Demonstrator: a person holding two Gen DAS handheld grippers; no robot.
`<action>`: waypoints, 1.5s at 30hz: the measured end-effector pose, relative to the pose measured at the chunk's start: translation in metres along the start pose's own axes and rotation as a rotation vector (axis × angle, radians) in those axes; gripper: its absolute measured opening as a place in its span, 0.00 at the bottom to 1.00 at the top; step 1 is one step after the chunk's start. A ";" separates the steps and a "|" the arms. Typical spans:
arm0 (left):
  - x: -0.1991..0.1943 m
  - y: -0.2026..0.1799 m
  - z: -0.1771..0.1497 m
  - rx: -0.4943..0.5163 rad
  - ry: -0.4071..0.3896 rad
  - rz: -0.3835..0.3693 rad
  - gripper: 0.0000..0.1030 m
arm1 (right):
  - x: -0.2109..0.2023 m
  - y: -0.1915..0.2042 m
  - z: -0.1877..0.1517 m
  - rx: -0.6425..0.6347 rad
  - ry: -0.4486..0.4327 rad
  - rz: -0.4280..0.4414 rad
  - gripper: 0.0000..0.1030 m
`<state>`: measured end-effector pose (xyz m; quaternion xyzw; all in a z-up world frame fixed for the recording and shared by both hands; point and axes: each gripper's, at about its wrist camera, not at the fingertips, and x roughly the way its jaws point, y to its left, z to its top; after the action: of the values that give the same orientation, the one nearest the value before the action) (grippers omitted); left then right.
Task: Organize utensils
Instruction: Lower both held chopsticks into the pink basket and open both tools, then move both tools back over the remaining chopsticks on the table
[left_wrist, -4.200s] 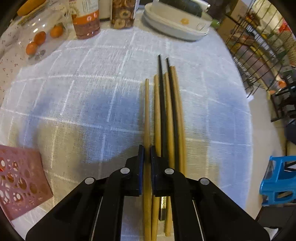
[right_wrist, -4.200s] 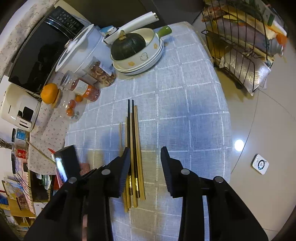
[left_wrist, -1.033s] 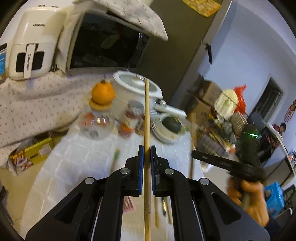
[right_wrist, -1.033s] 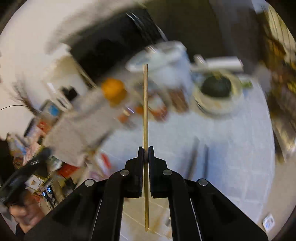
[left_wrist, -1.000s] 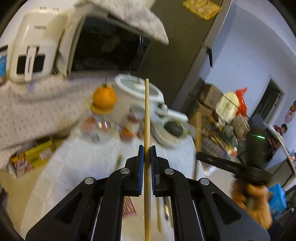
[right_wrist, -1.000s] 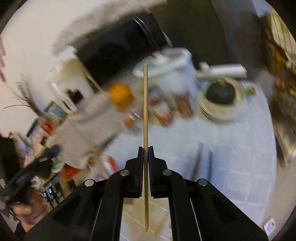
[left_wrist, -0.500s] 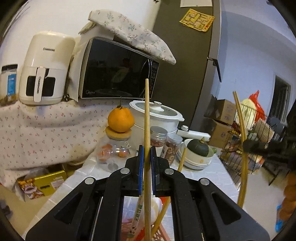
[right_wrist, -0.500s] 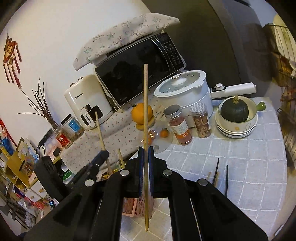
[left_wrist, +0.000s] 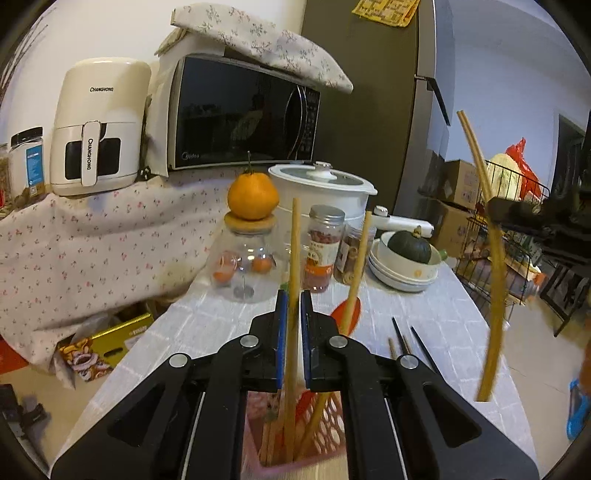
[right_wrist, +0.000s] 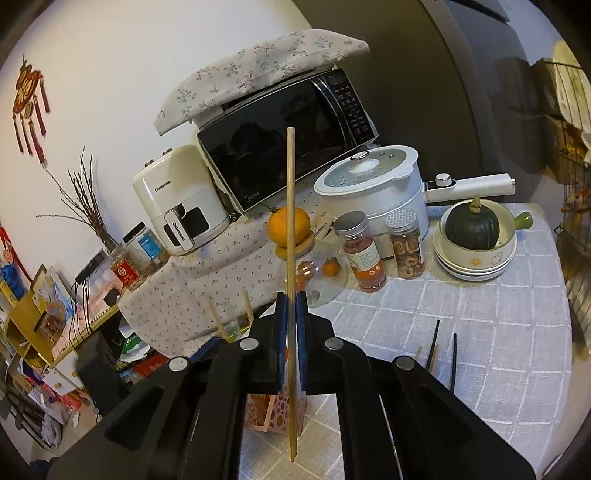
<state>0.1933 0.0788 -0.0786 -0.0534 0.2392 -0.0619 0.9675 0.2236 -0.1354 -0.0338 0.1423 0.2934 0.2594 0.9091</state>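
My left gripper (left_wrist: 291, 314) hangs right over the pink holder (left_wrist: 325, 413). Its jaws have just been opening, and the wooden chopstick (left_wrist: 293, 266) between them now stands free of the blue pads, its lower end down inside the holder among the other sticks. A second wooden chopstick (left_wrist: 356, 273) leans out of the holder toward the far right, against a red spoon (left_wrist: 347, 314).

My right gripper (right_wrist: 291, 325) is pinched tight on another wooden chopstick (right_wrist: 291, 221), held upright in the air above the near right corner of the holder (right_wrist: 277, 413); its lower tip hangs clear of the cloth.

To the right of the holder, on the checked tablecloth (right_wrist: 498, 332), lie two black chopsticks (right_wrist: 452, 354) and what look like wooden ones beside them.

Beyond the holder stand a glass jar (left_wrist: 245, 266) topped with an orange (left_wrist: 253, 197), two lidded snack jars (left_wrist: 323, 251), a white cooker (left_wrist: 325, 188), and stacked bowls holding a dark green squash (left_wrist: 410, 247). Behind those sit a microwave (left_wrist: 240, 114) and an air fryer (left_wrist: 98, 125).
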 end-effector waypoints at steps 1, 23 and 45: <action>-0.003 0.001 0.003 -0.013 0.028 0.006 0.18 | 0.002 0.002 -0.002 -0.009 0.002 -0.006 0.05; -0.041 0.079 0.040 -0.414 0.406 -0.005 0.70 | 0.066 0.074 -0.045 -0.076 -0.181 -0.125 0.05; -0.049 0.058 0.047 -0.337 0.390 -0.042 0.70 | 0.015 0.033 -0.015 -0.034 -0.106 -0.202 0.32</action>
<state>0.1779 0.1466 -0.0228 -0.2056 0.4271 -0.0503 0.8790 0.2123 -0.0978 -0.0390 0.1102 0.2535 0.1633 0.9471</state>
